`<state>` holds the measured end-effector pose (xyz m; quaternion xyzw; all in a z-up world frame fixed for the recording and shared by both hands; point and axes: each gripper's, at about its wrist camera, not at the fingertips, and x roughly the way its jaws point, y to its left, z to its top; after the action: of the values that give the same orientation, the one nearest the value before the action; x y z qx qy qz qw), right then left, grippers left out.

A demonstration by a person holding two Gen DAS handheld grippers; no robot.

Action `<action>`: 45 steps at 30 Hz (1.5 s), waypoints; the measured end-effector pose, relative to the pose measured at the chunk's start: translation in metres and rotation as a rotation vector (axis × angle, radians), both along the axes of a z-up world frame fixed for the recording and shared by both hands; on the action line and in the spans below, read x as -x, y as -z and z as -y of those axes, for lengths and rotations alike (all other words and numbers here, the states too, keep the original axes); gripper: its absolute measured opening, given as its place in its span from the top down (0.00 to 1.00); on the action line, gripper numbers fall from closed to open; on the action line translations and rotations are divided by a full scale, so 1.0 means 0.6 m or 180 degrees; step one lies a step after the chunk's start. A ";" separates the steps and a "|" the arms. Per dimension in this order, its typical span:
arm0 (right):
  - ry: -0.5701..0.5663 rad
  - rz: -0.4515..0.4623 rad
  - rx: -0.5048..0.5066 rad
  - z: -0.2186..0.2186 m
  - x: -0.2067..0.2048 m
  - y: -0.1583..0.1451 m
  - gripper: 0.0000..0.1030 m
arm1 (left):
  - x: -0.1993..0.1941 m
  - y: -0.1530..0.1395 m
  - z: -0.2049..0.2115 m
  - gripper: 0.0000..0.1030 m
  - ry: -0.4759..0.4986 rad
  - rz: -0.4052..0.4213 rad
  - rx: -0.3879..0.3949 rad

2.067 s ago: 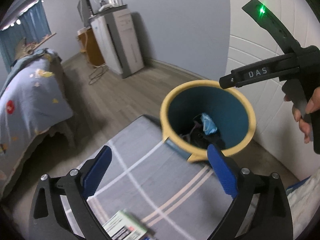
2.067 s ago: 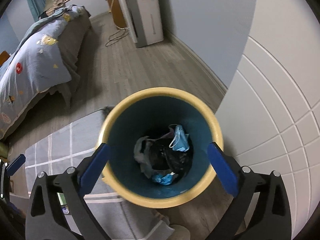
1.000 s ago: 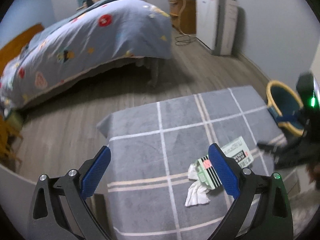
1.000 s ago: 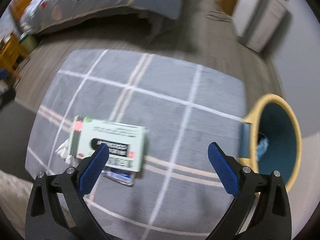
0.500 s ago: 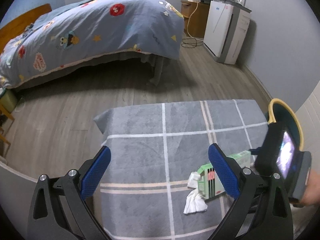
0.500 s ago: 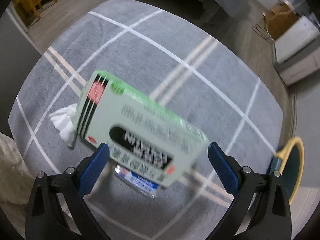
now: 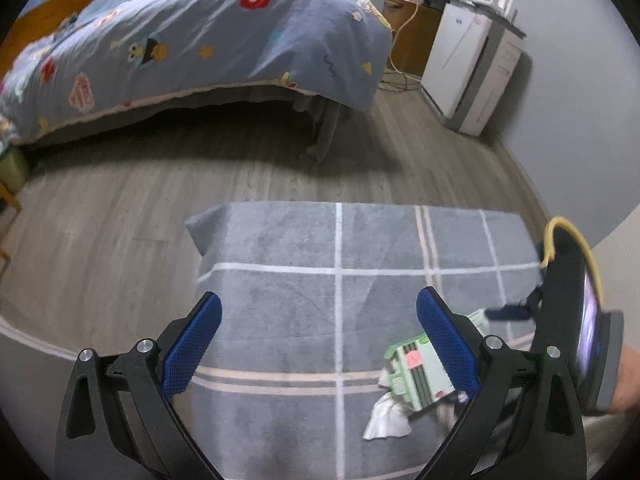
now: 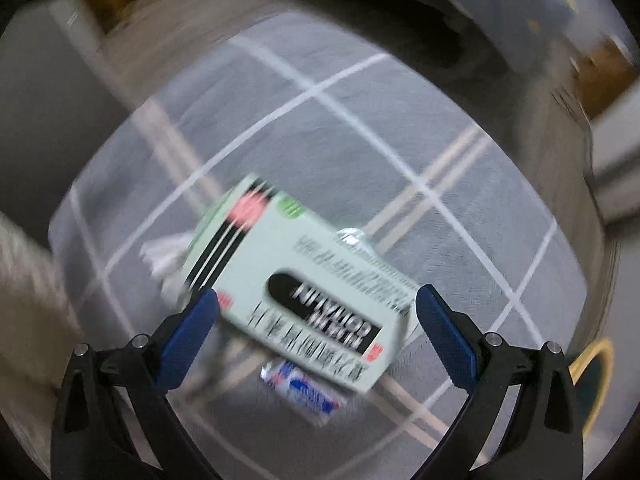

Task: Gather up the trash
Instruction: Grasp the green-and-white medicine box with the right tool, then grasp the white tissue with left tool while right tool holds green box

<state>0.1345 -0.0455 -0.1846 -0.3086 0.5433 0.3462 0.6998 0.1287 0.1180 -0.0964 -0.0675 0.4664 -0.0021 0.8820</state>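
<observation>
The grey checked rug (image 7: pixel 304 308) served as the landmark for everything in the room. On it, toward its right part in the left wrist view, lay a pale green carton (image 7: pixel 420 372) printed with black bars and a pink-red dot, and a crumpled white tissue (image 7: pixel 386 420) touched the carton's near end. In the right wrist view the same carton (image 8: pixel 296 280) filled the middle of the blurred frame, lying flat on the rug (image 8: pixel 360 120); the tissue (image 8: pixel 164 256) poked out from its left side, and a small blue-and-white wrapper (image 8: pixel 304 394) rested on the rug just beside the carton's near long edge. The right gripper (image 8: pixel 316 332) hovered over the carton with its blue pads spread wide, one on either side of the printed face and clasping nothing. The left gripper (image 7: pixel 318 344) hung above the rug with its jaws equally wide and empty. The yellow-rimmed bin (image 7: pixel 568 236) stood at the rug's far right corner, partly hidden behind the right-hand tool, and only a sliver of its rim (image 8: pixel 592 368) showed in the right wrist view. Beyond the rug's far edge stood a bed (image 7: pixel 192 48) under a blue patterned quilt, and a white appliance (image 7: pixel 468 68) stood by the wall.
</observation>
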 end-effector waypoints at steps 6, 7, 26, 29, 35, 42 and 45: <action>-0.0062 -0.0027 0.0095 0.004 0.010 0.010 0.06 | -0.005 0.002 0.009 0.06 0.0009 0.0000 0.0052; -0.0042 -0.0042 0.0086 0.001 0.006 0.015 0.06 | -0.006 0.003 0.012 0.06 0.0028 -0.0002 0.0047; 0.0184 0.0137 -0.0304 -0.037 -0.047 0.019 0.39 | -0.009 0.020 -0.026 0.06 -0.0261 -0.0115 0.0002; 0.0317 0.0183 -0.0428 -0.024 -0.058 -0.002 0.58 | -0.009 0.018 -0.025 0.06 -0.0259 -0.0105 -0.0002; 0.0677 0.0401 -0.0535 -0.005 -0.099 -0.032 0.72 | -0.009 0.022 -0.020 0.06 -0.0212 -0.0135 -0.0030; 0.0957 0.0432 -0.0423 0.038 -0.123 -0.029 0.82 | -0.011 0.045 0.013 0.07 0.0100 -0.0264 -0.0081; 0.1193 0.0431 -0.0574 0.071 -0.133 -0.054 0.82 | -0.005 0.072 0.050 0.08 0.0368 -0.0403 -0.0122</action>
<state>0.2143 -0.0880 -0.1522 -0.1609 0.5098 0.2358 0.8115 0.1318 0.0880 -0.1398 -0.0236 0.5244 -0.0398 0.8502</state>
